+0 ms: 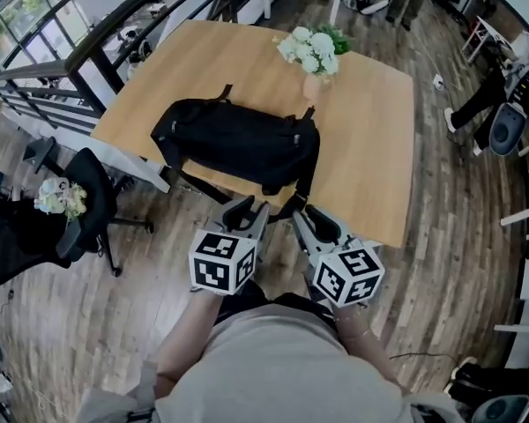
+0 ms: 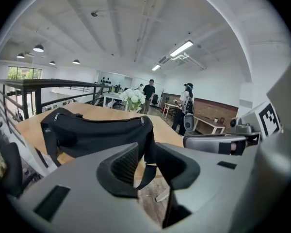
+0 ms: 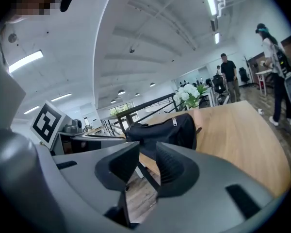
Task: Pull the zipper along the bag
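Light wood table (image 1: 370,148), rectangular, stood on plank floor (image 1: 476,263). Two items sat directly on it. A black bag (image 1: 238,144) lay lengthwise along the near edge, toward the near-left corner, with its body right up at that edge. The bag's strap (image 1: 304,188) dropped over the near edge at the bag's right end. A vase of white flowers (image 1: 313,55) stood upright by the far edge, about mid-length, well apart from the bag.

The bag (image 1: 238,144) lies on the counter (image 1: 370,148) near its front edge, a vase of flowers (image 1: 313,53) behind it, the left tongs (image 1: 244,209) and right tongs (image 1: 312,223) side by side just before that edge.
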Demonstrator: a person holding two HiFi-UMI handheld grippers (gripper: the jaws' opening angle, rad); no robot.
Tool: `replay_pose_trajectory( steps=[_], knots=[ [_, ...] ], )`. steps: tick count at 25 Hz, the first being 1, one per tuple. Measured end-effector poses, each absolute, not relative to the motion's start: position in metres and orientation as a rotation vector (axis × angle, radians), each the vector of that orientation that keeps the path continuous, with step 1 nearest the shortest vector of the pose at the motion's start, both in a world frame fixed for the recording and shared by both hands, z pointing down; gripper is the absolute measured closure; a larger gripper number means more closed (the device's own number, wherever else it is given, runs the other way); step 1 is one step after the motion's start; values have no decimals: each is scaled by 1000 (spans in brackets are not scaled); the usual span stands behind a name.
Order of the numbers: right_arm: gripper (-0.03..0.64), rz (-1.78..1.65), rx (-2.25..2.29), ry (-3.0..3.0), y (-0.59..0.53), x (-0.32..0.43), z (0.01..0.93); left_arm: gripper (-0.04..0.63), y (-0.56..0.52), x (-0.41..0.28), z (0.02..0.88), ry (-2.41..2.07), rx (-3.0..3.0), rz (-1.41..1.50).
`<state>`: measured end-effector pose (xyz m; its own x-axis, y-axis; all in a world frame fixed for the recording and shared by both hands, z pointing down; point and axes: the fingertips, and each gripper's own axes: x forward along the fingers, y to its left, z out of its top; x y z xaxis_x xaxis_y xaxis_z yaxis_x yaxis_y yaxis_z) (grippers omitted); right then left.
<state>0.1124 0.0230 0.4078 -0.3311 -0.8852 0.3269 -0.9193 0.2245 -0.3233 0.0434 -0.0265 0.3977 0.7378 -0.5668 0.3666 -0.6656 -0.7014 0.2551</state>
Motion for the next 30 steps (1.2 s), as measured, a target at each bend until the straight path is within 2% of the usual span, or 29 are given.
replay_pose_trajectory(
  steps=[15, 30],
  knots=[
    [514, 709, 2118, -2195, -64, 118, 407, 479, -116, 50, 404, -645, 2683, 478],
    [499, 751, 2231, -2013, -60, 118, 419, 479, -118, 55, 418, -459, 2668, 473]
  ],
)
